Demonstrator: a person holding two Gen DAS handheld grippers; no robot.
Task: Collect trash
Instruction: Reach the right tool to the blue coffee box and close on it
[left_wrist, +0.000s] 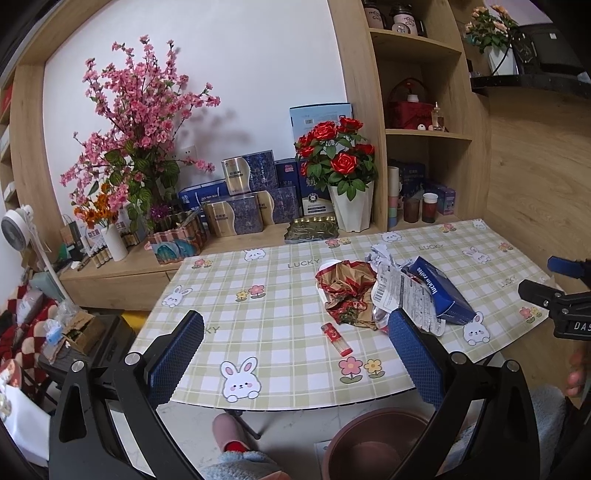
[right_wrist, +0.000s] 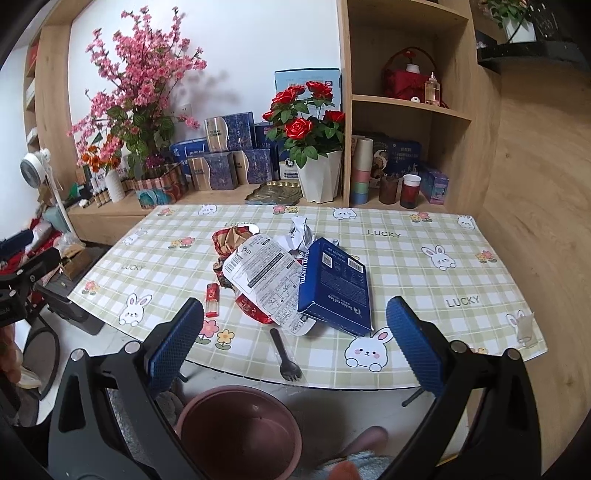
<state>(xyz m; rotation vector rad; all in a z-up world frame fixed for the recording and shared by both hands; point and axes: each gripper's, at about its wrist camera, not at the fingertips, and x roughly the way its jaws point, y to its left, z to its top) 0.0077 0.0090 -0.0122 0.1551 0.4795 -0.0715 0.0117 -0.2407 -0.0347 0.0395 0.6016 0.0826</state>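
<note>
Trash lies piled on the checked tablecloth (left_wrist: 280, 295) (right_wrist: 424, 280): a crumpled red-and-gold wrapper (left_wrist: 345, 291) (right_wrist: 231, 238), a white printed packet (left_wrist: 397, 291) (right_wrist: 264, 273), a blue coffee box (left_wrist: 441, 291) (right_wrist: 338, 288) and crumpled white paper (left_wrist: 378, 253) (right_wrist: 301, 230). A small red sachet (left_wrist: 336, 338) (right_wrist: 212, 301) lies apart, nearer the front edge. A black plastic fork (right_wrist: 282, 354) rests at the table's front edge. A brown bin (left_wrist: 373, 443) (right_wrist: 240, 432) stands on the floor below. My left gripper (left_wrist: 295, 328) and right gripper (right_wrist: 295, 314) both hover open and hold nothing, short of the pile.
Behind the table a low wooden shelf carries a white pot of red roses (left_wrist: 345, 173) (right_wrist: 314, 147), pink blossom branches (left_wrist: 136, 122), blue gift boxes (left_wrist: 251, 199) and cups (right_wrist: 408, 190). A white fan (left_wrist: 16, 229) stands at left. A person's slippered feet (left_wrist: 232, 432) are beside the bin.
</note>
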